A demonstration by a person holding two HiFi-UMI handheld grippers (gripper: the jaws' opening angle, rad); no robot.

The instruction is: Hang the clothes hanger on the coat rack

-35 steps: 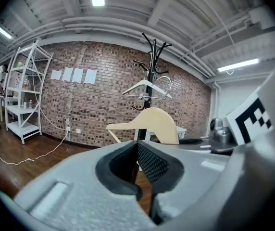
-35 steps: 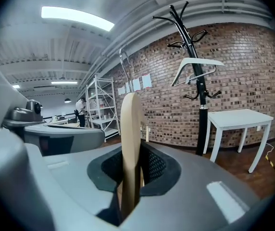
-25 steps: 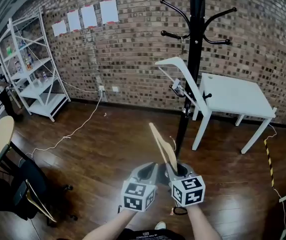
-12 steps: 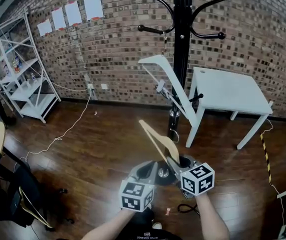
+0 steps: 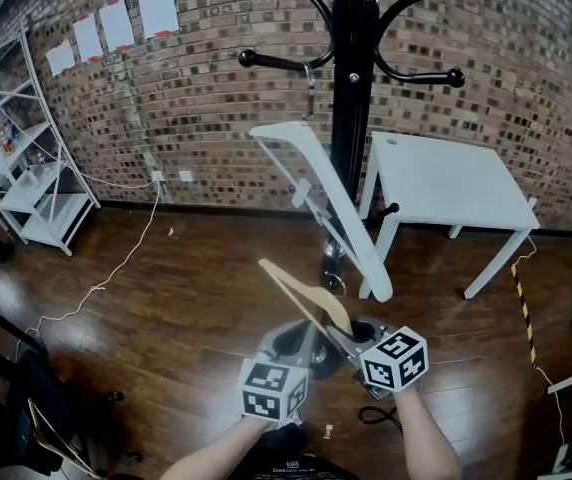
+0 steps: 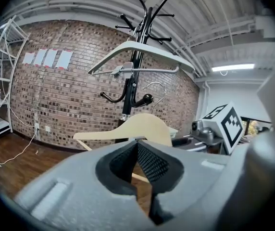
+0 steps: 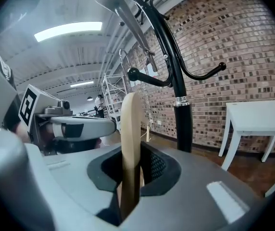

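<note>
Running off the head view's top edge, the one black coat rack [image 5: 347, 118] loses its crown; four curved arms show. One white desk [image 5: 446, 183] stands just beside it. Of two hangers, a white hanger [image 5: 331, 203] dangles tilted from the rack, while the pale wooden clothes hanger [image 5: 301, 293], hook hard to make out, is in the air before the pole, clamped edge-on by the right gripper [image 5: 344, 336]. Beside it, the left gripper [image 5: 301, 346] is clenched, empty.
</note>
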